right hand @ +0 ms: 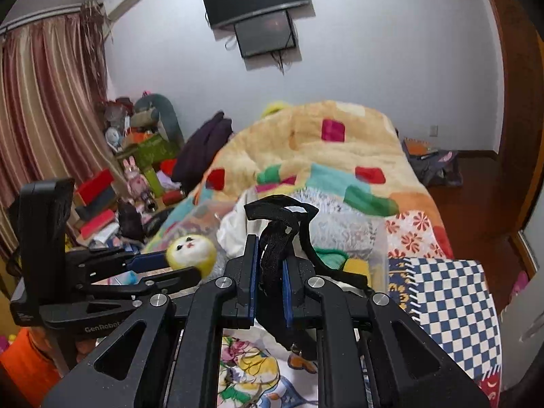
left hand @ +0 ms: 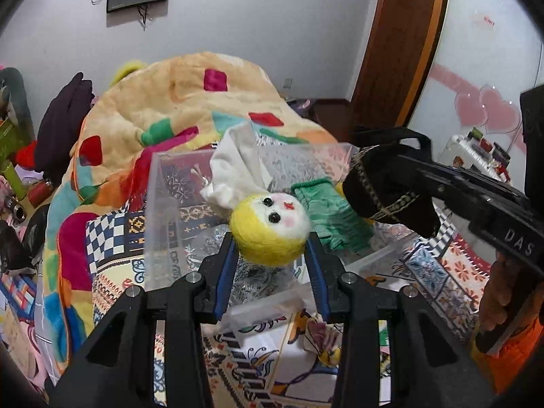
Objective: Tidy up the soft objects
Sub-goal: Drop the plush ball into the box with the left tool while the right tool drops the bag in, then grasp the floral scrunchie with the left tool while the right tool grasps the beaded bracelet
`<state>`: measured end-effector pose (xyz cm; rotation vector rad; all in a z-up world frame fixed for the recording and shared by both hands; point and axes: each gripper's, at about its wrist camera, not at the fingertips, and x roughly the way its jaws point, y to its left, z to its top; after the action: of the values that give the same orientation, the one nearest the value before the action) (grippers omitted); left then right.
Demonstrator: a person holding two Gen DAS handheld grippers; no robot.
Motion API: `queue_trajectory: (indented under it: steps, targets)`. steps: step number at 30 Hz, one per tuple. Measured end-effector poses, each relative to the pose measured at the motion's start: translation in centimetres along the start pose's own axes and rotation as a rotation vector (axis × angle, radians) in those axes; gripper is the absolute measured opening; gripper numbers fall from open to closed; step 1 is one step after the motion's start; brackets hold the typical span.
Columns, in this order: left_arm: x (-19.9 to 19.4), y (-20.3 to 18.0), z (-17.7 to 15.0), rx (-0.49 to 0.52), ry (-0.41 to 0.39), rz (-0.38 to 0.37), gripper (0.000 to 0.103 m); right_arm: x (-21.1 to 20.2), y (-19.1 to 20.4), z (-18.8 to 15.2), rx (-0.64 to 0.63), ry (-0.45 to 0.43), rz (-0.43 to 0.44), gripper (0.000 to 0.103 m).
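Note:
My left gripper (left hand: 272, 241) is shut on a yellow felt ball with a white doll face (left hand: 270, 229); it also shows in the right wrist view (right hand: 192, 250). It hangs over a clear plastic box (left hand: 159, 204) on the bed. The box holds a white cloth (left hand: 234, 170) and a green cloth (left hand: 326, 214). My right gripper (right hand: 270, 265) is shut on a black fabric strap item (right hand: 272, 251), seen as a dark trimmed pouch (left hand: 384, 187) at the box's right side.
A plush patchwork blanket (left hand: 190, 108) is heaped behind the box. A patterned bedsheet (left hand: 258, 367) lies under it. A blue checked cloth (right hand: 455, 299) lies at the right. Cluttered boxes and toys (right hand: 136, 170) stand left of the bed.

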<state>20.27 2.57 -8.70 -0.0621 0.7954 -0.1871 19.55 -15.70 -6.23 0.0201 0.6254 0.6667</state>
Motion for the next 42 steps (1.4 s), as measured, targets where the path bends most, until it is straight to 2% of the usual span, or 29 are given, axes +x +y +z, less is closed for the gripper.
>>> queue_trajectory:
  steps: [9, 14, 16, 18, 23, 26, 31, 33, 36, 42]
  targets:
    - [0.8, -0.7, 0.1, 0.027, 0.025, 0.029, 0.04, 2.4, 1.0, -0.9, -0.043, 0.095, 0.0, 0.011]
    - [0.4, -0.8, 0.1, 0.034, 0.016, 0.06, 0.05, 2.4, 1.2, -1.0, -0.055, 0.124, -0.014, 0.014]
    - [-0.1, -0.9, -0.1, 0.034, 0.007, 0.063, 0.057, 2.2, 1.1, -1.1, -0.052, 0.14, -0.021, 0.025]
    - [-0.6, -1.0, -0.3, 0.036, -0.002, 0.065, 0.059, 1.9, 1.1, -1.3, -0.056, 0.141, -0.031, 0.034]
    - [-2.5, -1.5, -0.8, 0.039, -0.038, 0.075, 0.061, 0.5, 1.0, -1.5, -0.071, 0.136, -0.049, 0.036]
    - [-3.8, -1.7, -1.0, 0.029, -0.066, 0.065, 0.067, -0.7, 1.0, -1.6, -0.07, 0.118, -0.055, 0.041]
    - [-6.0, -2.0, -1.8, 0.028, -0.102, 0.069, 0.077, -3.1, 1.2, -1.9, -0.076, 0.066, -0.076, 0.067]
    - [-6.4, -2.0, -2.3, 0.026, -0.101, 0.069, 0.08, -3.6, 1.3, -2.3, -0.064, 0.063, -0.062, 0.072]
    - [-6.5, -1.9, -3.3, 0.022, -0.085, 0.073, 0.083, -3.7, 1.5, -3.2, -0.061, 0.081, -0.049, 0.073]
    - [-4.1, -2.1, -5.3, 0.003, -0.003, 0.042, 0.083, -2.5, 1.8, -6.6, -0.061, 0.166, -0.043, 0.073]
